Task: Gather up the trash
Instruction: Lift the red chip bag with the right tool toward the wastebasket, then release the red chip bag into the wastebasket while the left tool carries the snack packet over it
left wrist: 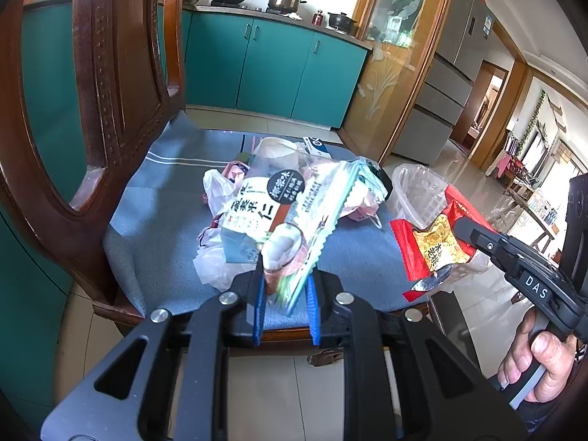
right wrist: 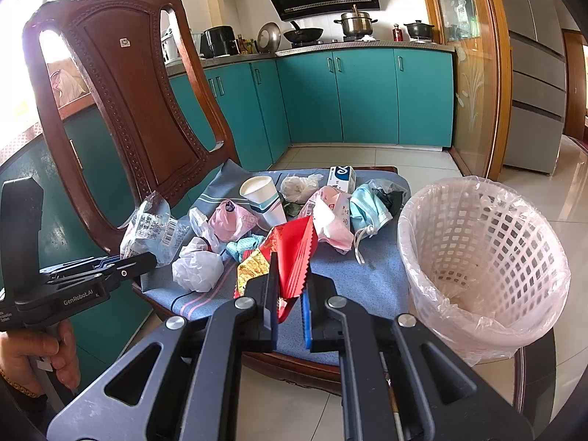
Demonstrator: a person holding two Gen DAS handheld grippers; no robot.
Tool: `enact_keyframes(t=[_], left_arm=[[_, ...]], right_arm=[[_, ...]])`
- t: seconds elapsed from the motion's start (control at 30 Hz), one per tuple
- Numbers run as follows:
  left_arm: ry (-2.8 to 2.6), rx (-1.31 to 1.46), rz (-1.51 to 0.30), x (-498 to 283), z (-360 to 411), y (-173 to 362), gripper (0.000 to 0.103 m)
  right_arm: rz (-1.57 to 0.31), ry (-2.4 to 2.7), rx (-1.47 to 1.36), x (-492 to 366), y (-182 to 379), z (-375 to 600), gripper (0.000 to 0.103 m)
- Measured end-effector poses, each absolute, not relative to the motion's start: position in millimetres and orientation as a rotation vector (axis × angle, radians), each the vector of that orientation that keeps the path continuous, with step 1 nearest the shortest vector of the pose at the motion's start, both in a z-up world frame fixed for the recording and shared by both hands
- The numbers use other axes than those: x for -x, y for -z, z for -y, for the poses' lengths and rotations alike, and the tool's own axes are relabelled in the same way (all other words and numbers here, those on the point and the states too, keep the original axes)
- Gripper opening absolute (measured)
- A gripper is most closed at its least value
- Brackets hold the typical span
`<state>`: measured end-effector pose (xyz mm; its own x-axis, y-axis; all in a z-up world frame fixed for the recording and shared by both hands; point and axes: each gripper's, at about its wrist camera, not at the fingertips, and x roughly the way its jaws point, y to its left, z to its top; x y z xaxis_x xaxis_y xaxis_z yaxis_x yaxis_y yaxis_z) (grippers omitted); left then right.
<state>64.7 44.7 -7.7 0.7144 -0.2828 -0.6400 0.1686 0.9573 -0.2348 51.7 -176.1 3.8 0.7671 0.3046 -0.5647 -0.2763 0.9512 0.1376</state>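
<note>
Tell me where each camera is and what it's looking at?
Left wrist: sits on the left gripper, looking along its fingers at the chair cushion; the gripper holds a white wrapper. The right gripper and a hand show at right.
Right wrist: sits on the right gripper, which holds a red wrapper, facing the trash pile and bin. The left gripper shows at left.
Both share the chair, trash, bin and teal cabinets.
</note>
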Motion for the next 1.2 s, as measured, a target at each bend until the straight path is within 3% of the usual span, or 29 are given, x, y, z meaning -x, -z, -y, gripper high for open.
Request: enact_keyframes(t=[0.73, 1.03, 1.13, 1.2], left_arm=[[0.252, 0.16, -0.736, -65, -43, 9, 0.019], [0.274, 0.158, -0.735, -70, -29, 9, 0.019], [0.297, 0.154, -0.723, -72, -17, 6, 0.019], [0.308, 0.141, -0.716, -73, -5, 6, 0.019]], right_arm=[[-0.597, -0.268, -0.07, -58, -7, 201, 0.011], [-0.506, -0.01, -0.209, -95, -23, 311, 0.011], [-0.508, 0.08, -0.246, -107, -16, 344, 0.017], [-0.52, 0.119, -0.285, -112, -9, 362, 0.035]])
